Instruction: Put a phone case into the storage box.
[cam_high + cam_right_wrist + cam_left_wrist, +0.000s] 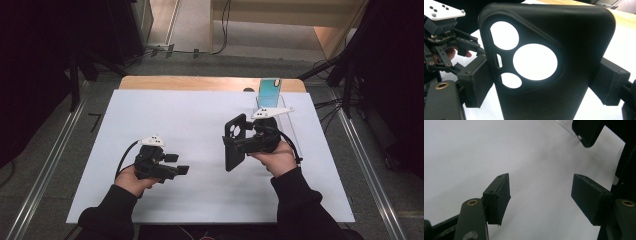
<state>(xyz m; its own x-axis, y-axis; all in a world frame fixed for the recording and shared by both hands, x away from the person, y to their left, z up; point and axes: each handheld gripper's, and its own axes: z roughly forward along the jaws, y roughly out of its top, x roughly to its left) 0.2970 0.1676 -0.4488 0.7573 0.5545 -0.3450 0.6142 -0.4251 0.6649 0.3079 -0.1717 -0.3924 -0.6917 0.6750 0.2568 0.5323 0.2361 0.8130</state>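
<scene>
black sleeves (300, 200), black gripper (175, 164) bodies, grey three-cornered plates (152, 141), brass screws (472, 202)

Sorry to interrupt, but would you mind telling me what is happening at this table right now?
A person works at a white table with a gripper in each hand. The right gripper is clamped across the sides of a black phone case, holding it up off the table. The left gripper hovers over bare table with its jaws open and nothing between them. At the far edge, a phone stands propped in a clear stand.

Left tongs (181, 164) agape, right tongs (235, 141) clamped.
</scene>
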